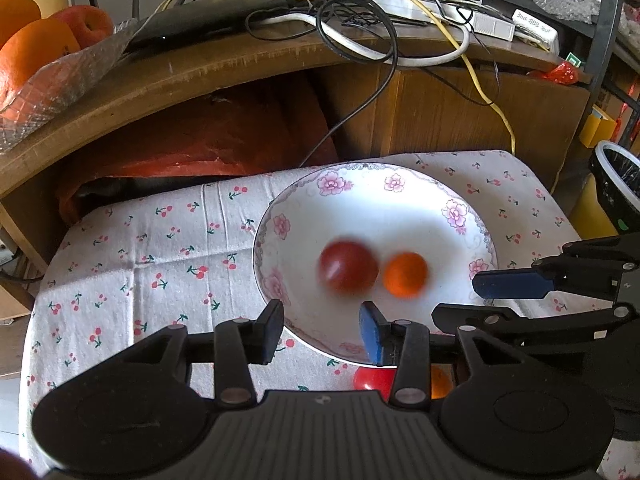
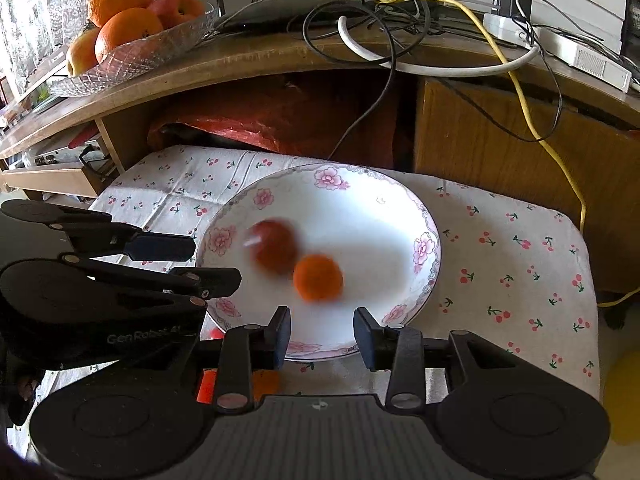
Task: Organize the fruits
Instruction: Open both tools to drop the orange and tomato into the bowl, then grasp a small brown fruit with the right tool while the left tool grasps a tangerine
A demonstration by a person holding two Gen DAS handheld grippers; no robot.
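Observation:
A white flower-rimmed plate (image 1: 376, 178) (image 2: 332, 172) sits on a cherry-print cloth (image 1: 160, 264). Inside it lie a dark red round fruit (image 1: 348, 266) (image 2: 274, 246) and a small orange fruit (image 1: 405, 274) (image 2: 318, 278), side by side and both motion-blurred. My left gripper (image 1: 322, 330) stands open over the plate's near rim, nothing between its fingers. My right gripper (image 2: 322, 330) is also open at the near rim, just short of the orange fruit. Each gripper shows in the other's view, the right one (image 1: 456, 300) and the left one (image 2: 216, 262). A second red fruit (image 1: 374, 380) and an orange one (image 1: 440, 384) peek out below the plate, mostly hidden.
A wooden shelf (image 2: 280, 60) rises behind the cloth, carrying a glass bowl (image 2: 132, 48) of oranges and apples and a tangle of cables (image 1: 360, 20). A red bag (image 1: 208, 140) fills the space under it. A black bin (image 1: 616, 180) stands at the right.

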